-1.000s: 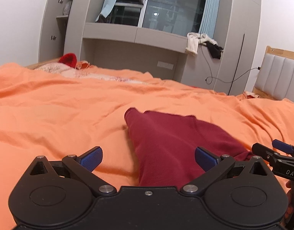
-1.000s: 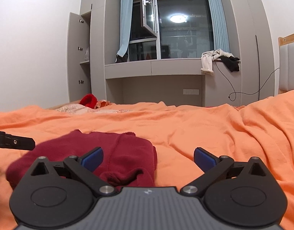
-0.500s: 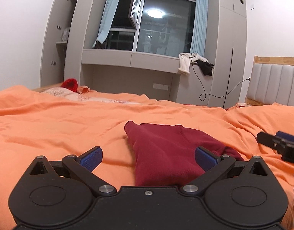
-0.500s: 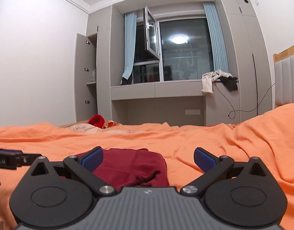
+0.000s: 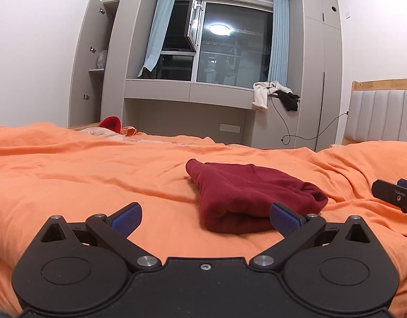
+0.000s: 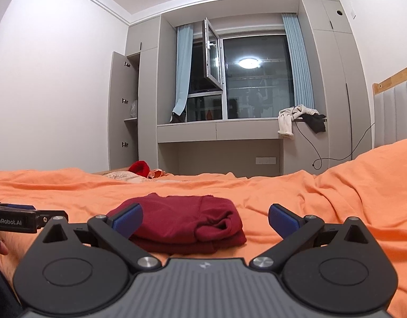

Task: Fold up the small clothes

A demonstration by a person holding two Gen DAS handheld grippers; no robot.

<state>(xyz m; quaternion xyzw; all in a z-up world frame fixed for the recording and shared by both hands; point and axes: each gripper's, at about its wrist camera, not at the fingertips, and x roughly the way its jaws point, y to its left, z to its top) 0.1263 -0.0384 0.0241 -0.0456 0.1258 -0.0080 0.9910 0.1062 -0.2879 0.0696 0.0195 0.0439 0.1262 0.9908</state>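
**A:** Where is the garment, and what shape is it in?

**B:** A small dark red knit garment [image 5: 246, 196] lies on a bed covered by an orange sheet [image 5: 70, 175]. It looks folded into a compact bundle, layers stacked, with a rolled edge at its right end and a pointed corner at its far left.

**A:** And the two tools?

**B:** The left hand-held gripper [image 5: 204, 216] hangs just in front of the bundle, blue pads spread wide, gripping nothing. Its right pad overlaps the garment's near edge in the picture; whether it touches is unclear. The right hand-held gripper [image 6: 204, 217] is also spread wide and empty, with the bundle lying beyond and between its pads.

**A:** How would the cloth behave if picked up?

**B:** My judgement: soft, light and limp. The knit should grip well against the pads, but the layers could slide apart or sag open if pinched at one spot. The near folded edge, where all layers meet, looks the safest hold, ideally with one gripper at each end.

**A:** Anything else nearby?

**B:** A bright red item [image 6: 139, 168] sits at the far side of the bed, well apart. A window [image 6: 254, 79] faces the cameras.
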